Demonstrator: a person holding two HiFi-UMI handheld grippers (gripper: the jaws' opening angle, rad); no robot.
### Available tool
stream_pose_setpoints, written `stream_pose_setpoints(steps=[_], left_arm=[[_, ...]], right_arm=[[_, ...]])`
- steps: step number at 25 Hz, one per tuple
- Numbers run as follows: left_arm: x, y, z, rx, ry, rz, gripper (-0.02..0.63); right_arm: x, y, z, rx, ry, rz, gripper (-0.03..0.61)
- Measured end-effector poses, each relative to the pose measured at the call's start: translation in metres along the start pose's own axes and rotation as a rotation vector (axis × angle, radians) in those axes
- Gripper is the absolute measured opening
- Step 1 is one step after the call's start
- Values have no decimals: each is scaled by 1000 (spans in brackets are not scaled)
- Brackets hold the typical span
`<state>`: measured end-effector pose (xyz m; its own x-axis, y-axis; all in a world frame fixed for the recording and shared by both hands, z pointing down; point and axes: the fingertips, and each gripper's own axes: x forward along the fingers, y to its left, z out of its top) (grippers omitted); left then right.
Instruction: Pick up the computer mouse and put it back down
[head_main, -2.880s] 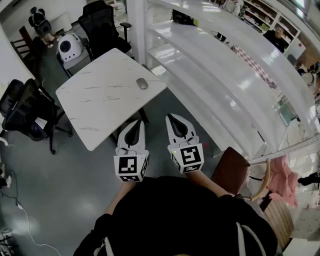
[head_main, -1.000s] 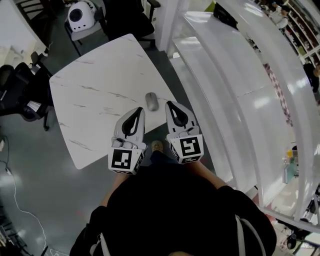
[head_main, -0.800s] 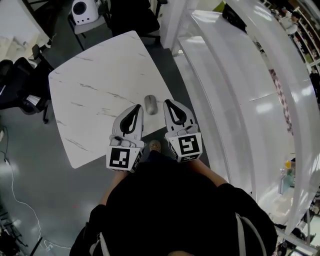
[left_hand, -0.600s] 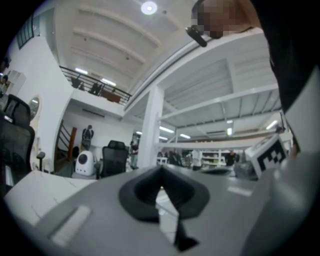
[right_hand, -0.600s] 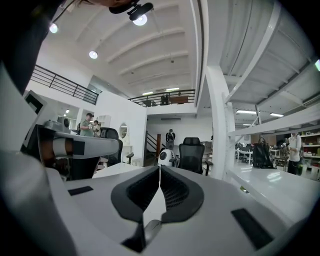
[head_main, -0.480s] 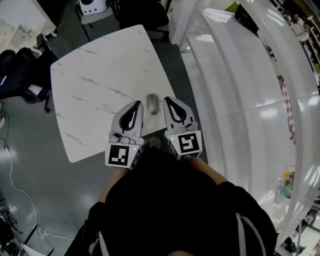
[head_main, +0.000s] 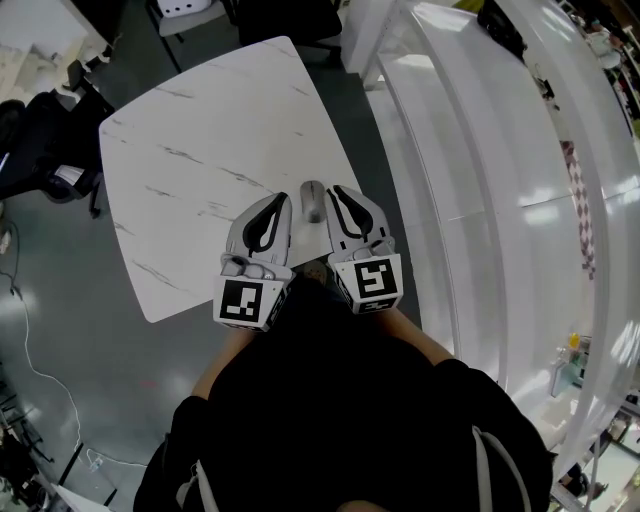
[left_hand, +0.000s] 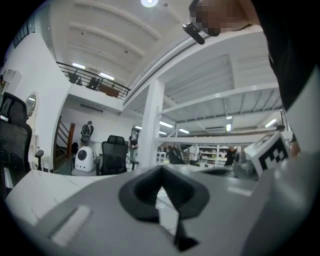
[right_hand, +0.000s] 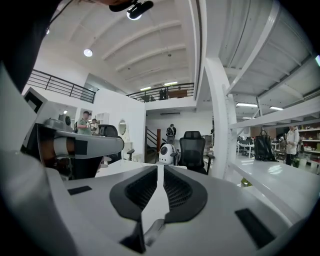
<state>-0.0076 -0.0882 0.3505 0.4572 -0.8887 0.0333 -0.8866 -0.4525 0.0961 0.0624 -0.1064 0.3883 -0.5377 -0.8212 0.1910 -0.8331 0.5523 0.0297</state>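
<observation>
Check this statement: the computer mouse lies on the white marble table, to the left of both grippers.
One thing is wrong. The computer mouse does lie on the white marble table, but it sits between the left gripper and the right gripper, not to the left of both. The head view shows this.

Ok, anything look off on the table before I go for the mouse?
Nothing stands out. The small grey computer mouse lies flat, close to the edge of the white marble-patterned table. Nothing is spilled or askew.
</observation>
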Motion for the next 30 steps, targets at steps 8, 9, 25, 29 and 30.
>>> stream_pose_setpoints(steps=[8, 9, 25, 29, 30], left_arm=[[5, 16, -25, -14, 87, -23, 8], [6, 18, -28, -18, 90, -28, 8], [22, 36, -69, -56, 176, -63, 8], [27, 41, -78, -61, 187, -68, 8], [28, 42, -81, -63, 192, -70, 8]], right_arm=[[18, 9, -29, 29, 90, -18, 67], [21, 9, -33, 36, 102, -21, 83], [59, 10, -123, 115, 344, -58, 181], [68, 9, -143, 124, 393, -72, 186], [70, 9, -148, 126, 405, -76, 189]])
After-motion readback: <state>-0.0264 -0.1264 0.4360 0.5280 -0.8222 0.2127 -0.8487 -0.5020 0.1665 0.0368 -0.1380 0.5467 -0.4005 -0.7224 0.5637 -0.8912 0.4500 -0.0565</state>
